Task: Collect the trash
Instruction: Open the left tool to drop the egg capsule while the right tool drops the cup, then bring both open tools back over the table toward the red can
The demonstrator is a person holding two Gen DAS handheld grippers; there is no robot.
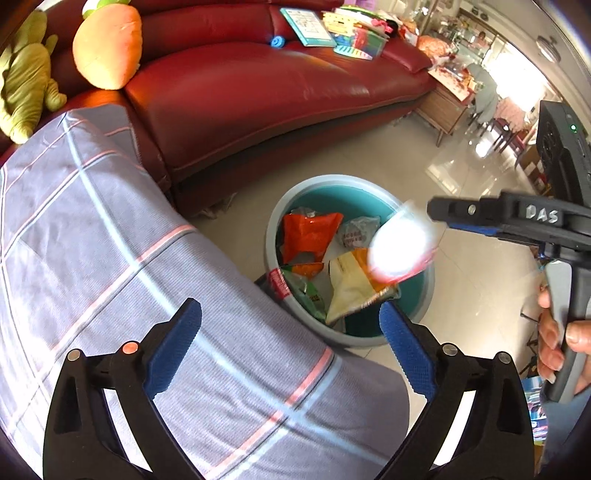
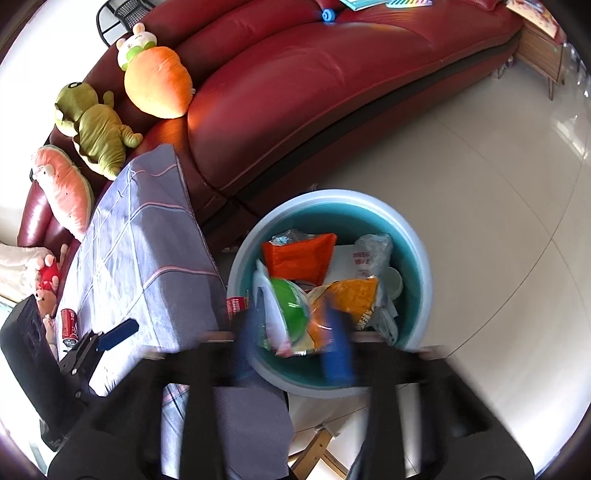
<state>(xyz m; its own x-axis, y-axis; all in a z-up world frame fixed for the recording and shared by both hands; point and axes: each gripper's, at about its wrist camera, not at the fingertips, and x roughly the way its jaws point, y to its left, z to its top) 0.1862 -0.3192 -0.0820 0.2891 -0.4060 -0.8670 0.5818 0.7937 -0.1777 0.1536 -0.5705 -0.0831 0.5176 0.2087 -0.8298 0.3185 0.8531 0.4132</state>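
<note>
A teal bin with a grey rim [image 1: 273, 229] [image 2: 424, 266] stands on the floor by the sofa. It holds an orange wrapper [image 1: 310, 232] [image 2: 295, 254], a yellow bag [image 1: 354, 284] [image 2: 354, 295] and a clear plastic bag [image 2: 373, 251]. My right gripper [image 2: 295, 336] [image 1: 439, 218] hangs over the bin, jaws apart and blurred. A blurred white, green and red packet [image 2: 291, 314] [image 1: 402, 247] is loose in the air between them, above the trash. My left gripper [image 1: 290, 350] [image 2: 118, 332] is wide open and holds nothing, over the cloth beside the bin.
A grey plaid cloth [image 1: 110, 258] [image 2: 147, 240] covers a surface left of the bin, with a red can [image 2: 69, 325] on it. A red leather sofa [image 1: 258, 92] behind carries plush toys [image 2: 159, 85] and books [image 1: 306, 26]. Pale tiled floor [image 2: 480, 221] lies to the right.
</note>
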